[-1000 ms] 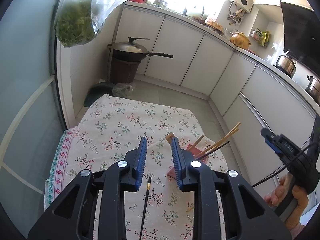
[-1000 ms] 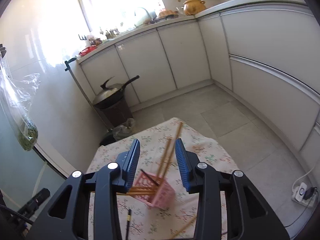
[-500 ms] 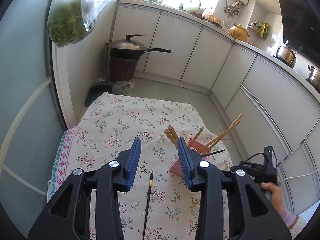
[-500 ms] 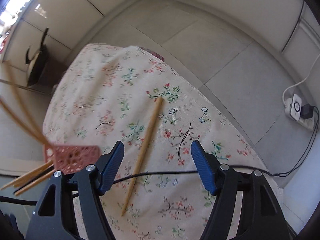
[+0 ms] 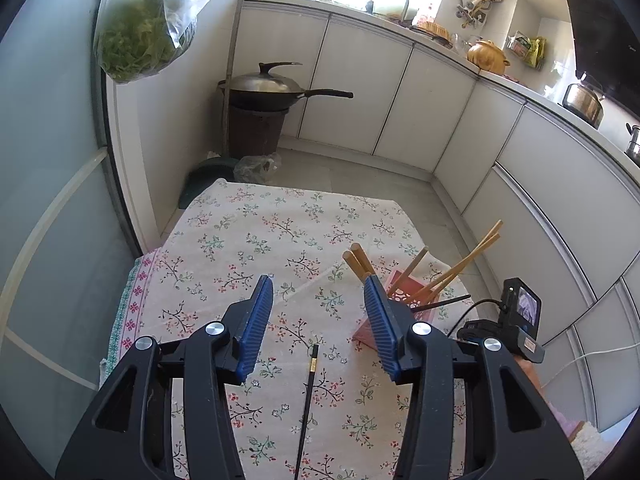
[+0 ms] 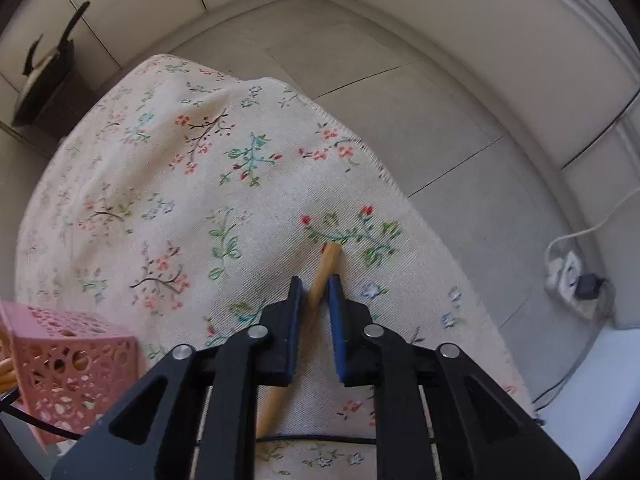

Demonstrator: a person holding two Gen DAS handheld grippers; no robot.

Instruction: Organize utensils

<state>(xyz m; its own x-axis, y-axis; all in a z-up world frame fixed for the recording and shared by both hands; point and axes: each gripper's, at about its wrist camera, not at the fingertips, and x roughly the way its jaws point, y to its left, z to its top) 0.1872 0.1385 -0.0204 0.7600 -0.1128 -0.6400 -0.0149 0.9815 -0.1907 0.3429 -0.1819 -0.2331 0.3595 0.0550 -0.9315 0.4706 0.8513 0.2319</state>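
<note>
Now the right gripper (image 6: 316,292), wide open a moment ago, is closing on the chopstick (image 6: 326,270) near the table's (image 6: 120,184) edge, ready to lift; left gripper (image 5: 320,320) opening, empty.

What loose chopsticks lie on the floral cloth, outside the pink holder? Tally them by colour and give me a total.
Black chopstick: 1
Wooden chopstick: 1, between the closing jaws of the right gripper
Total: 2
</note>
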